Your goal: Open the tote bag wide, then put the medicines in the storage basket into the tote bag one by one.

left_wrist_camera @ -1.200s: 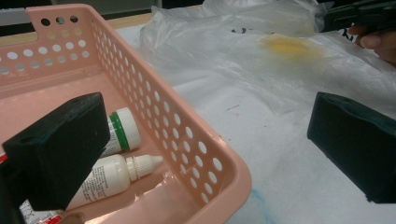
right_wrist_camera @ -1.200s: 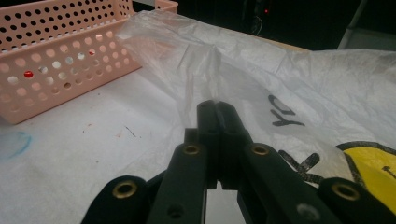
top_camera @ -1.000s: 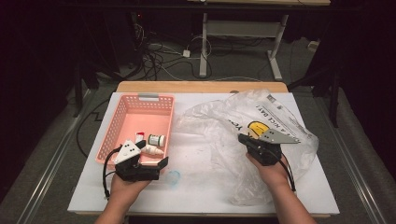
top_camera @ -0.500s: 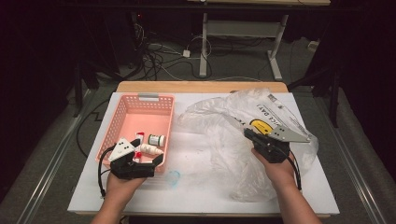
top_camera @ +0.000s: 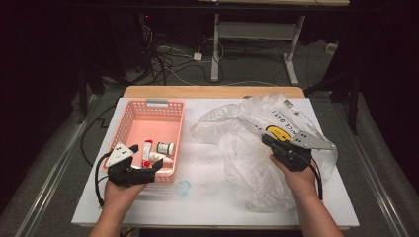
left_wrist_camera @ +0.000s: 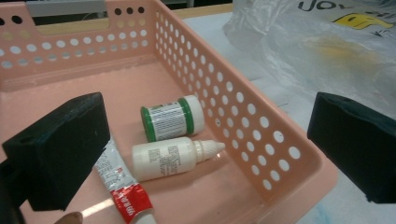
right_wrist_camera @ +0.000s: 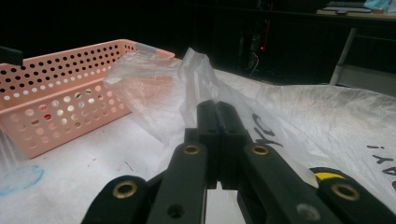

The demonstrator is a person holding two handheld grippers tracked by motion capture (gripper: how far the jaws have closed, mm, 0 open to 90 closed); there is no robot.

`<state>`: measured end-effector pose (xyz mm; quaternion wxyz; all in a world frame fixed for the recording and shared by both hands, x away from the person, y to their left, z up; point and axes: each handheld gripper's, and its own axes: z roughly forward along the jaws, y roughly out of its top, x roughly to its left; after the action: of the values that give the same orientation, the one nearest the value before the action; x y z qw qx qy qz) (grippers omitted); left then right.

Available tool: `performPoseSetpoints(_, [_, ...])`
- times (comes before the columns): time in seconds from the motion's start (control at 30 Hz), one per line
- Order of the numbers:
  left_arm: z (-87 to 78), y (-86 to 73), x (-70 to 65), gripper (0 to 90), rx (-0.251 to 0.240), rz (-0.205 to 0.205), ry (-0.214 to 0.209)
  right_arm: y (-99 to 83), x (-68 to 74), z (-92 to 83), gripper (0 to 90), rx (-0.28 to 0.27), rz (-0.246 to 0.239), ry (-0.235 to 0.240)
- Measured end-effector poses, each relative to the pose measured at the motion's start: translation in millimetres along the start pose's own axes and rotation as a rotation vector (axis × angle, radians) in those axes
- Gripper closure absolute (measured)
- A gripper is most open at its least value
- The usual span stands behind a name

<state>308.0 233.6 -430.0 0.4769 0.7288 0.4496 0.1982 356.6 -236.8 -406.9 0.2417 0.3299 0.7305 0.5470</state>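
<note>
The left gripper (top_camera: 148, 174) has drawn back to the pink basket's (top_camera: 129, 118) near edge.

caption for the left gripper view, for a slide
Open left gripper over a pink basket holding a green-capped jar, a white dropper bottle and a red-and-white tube.

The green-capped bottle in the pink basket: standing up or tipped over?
Tipped over. The green-capped bottle lies on its side on the basket floor.

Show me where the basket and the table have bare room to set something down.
Bare: the basket's far half, beyond the three containers; the table strip between basket and plastic bag. Crowded: the basket's near end, and the right side under the bag.
</note>
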Motion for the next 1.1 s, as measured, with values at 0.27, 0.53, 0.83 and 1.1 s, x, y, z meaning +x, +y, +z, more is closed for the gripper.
performPoseSetpoints(0.27, [-7.7,-2.5,19.3,0.0,0.004,-0.038,0.036,-0.7,0.9,4.2,90.0,0.008,-0.009,-0.005])
performPoseSetpoints(0.53, [-15.2,-4.5,31.8,0.0,0.02,-0.048,0.101,-0.4,-0.4,2.1,90.0,0.001,-0.017,-0.016])
performPoseSetpoints(0.83, [-16.1,-3.6,34.1,0.0,0.033,-0.06,0.111,-3.3,-4.8,0.2,90.0,0.008,0.002,-0.006])
performPoseSetpoints(1.1, [-6.7,12.4,29.1,0.0,0.018,-0.05,0.081,-1.5,-2.1,1.0,90.0,0.003,0.004,0.006])
